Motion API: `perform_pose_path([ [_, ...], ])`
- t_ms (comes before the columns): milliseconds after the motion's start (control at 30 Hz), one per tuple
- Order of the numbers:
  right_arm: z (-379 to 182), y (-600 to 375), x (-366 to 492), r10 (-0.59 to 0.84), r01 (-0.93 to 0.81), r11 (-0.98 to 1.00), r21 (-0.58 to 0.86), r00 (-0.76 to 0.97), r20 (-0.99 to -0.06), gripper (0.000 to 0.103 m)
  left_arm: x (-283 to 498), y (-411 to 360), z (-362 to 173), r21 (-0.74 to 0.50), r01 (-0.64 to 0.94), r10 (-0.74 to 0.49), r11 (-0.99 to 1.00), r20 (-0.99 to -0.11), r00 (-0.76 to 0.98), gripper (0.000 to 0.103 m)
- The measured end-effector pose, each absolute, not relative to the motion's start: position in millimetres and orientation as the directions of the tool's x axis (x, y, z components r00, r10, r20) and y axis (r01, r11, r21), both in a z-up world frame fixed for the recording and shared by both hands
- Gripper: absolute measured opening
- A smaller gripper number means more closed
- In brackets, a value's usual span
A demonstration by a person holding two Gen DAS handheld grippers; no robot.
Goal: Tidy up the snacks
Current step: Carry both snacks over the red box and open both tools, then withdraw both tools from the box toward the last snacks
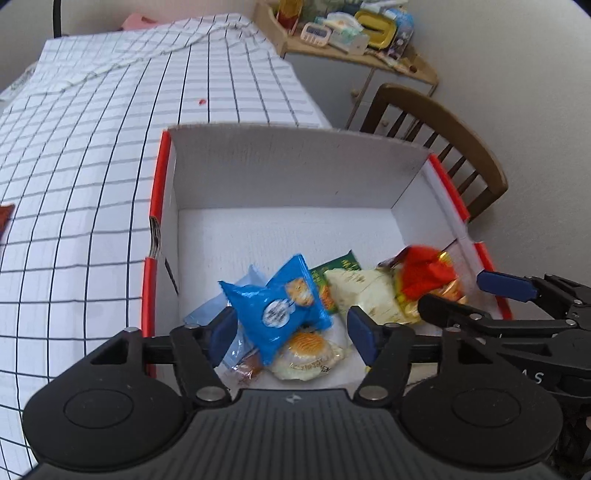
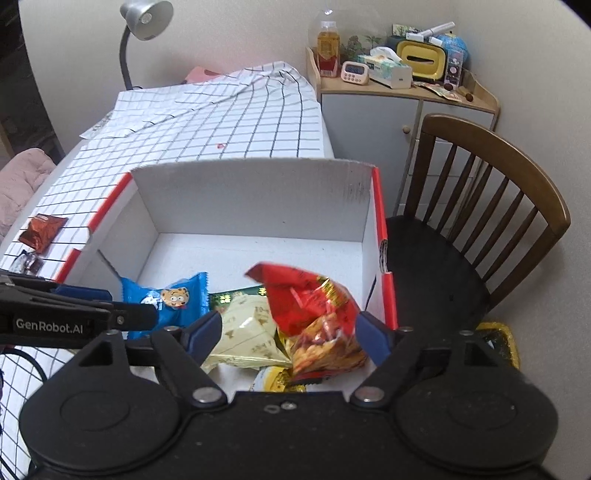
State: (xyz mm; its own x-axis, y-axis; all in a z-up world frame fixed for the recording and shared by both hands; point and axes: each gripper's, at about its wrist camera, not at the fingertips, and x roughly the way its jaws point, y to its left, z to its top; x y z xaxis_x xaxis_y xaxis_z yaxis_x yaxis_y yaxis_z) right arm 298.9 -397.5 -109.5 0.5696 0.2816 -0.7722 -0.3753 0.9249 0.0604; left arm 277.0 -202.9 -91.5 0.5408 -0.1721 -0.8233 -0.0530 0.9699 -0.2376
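A white cardboard box with red edges (image 1: 280, 173) (image 2: 255, 192) stands on the checked table and holds several snack packets. My left gripper (image 1: 291, 328) is open above the box's near end, with a blue tiger-print packet (image 1: 284, 302) (image 2: 177, 299) between its fingers but not pinched. My right gripper (image 2: 288, 328) (image 1: 480, 291) is open over the box's right side. A red packet (image 2: 314, 314) (image 1: 424, 273), blurred, lies loose between its fingers on a pale yellow packet (image 2: 251, 332) (image 1: 365, 291). A green packet (image 1: 332, 273) lies under them.
A brown packet (image 2: 42, 230) and a dark packet (image 2: 27, 262) lie on the checked tablecloth (image 2: 221, 122) left of the box. A wooden chair (image 2: 480, 229) stands right of the box. A cabinet (image 2: 399, 110) with clutter and a desk lamp (image 2: 144, 22) stand behind.
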Motion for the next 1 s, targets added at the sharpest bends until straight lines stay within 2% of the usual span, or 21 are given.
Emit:
perform_pose_path([
  [500,-64,-390,269,0.367,-0.423,0.901,0.099,0.618,-0.695,0.087,238,-187,-38,-0.222,-0.024,-0.152,0.975,-0.739,0.657,0.065],
  [833,-36,-349,239,0.441,-0.482,0.868,0.122,0.634,-0.635,0.09,202,-140,-13,-0.218,-0.039,-0.124,0.975,-0.686,0.717,0.067],
  [933,-32,-334,232,0.47,-0.5,0.854,0.141,0.626,-0.622,0.1,190,-122,-8,-0.212,-0.048,-0.11,0.976,-0.673,0.731,0.072],
  [1000,-31,-322,225,0.491,-0.517,0.843,0.148,0.627,-0.605,0.101,182,-109,-6,-0.207,-0.05,-0.103,0.977,-0.666,0.739,0.072],
])
